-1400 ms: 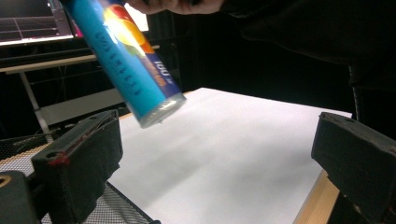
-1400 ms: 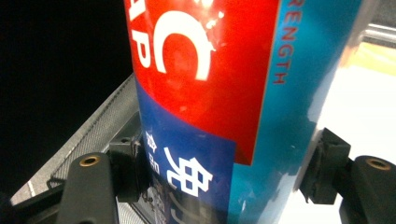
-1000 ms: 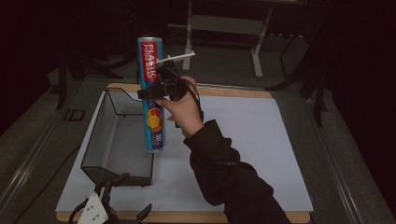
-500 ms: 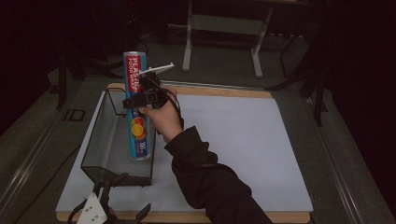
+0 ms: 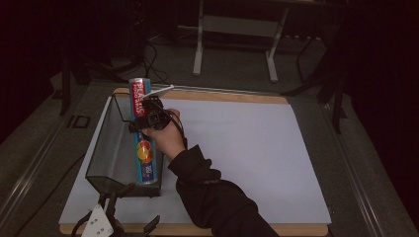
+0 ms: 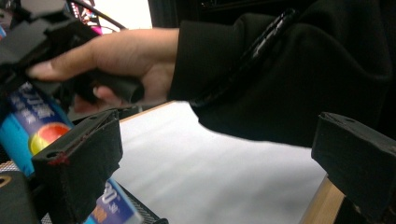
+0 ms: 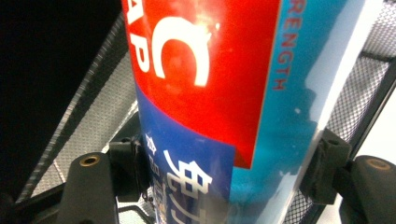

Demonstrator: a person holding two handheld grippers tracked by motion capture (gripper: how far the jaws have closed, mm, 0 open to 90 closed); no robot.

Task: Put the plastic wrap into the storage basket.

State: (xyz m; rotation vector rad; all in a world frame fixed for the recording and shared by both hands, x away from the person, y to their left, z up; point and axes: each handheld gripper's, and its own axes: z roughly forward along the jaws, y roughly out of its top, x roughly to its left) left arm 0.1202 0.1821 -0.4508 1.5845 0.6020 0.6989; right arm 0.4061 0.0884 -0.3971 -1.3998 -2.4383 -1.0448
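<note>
A long box of plastic food wrap [image 5: 144, 150], red at the top and blue below, leans steeply in a black mesh tray [image 5: 106, 148] at the left of the table. Its lower end sits near the tray's front right corner. My right gripper [image 5: 150, 118] is shut on the box around its middle. In the right gripper view both pads [image 7: 327, 163] press the box [image 7: 210, 93] from either side, with the tray's mesh [image 7: 93, 107] behind. My left gripper [image 5: 116, 222] rests at the table's front left edge, its jaws [image 6: 215, 168] wide apart with nothing between them.
A white mat [image 5: 247, 148] covers the wooden table to the right of the tray. A person's dark sleeve [image 5: 217, 197] reaches from the bottom across the mat. A grey metal stand [image 5: 232, 29] stands on the floor beyond the table.
The right gripper has carried the wrap box left and down, from above the mat's left part into the mesh tray. The left gripper has stayed put.
</note>
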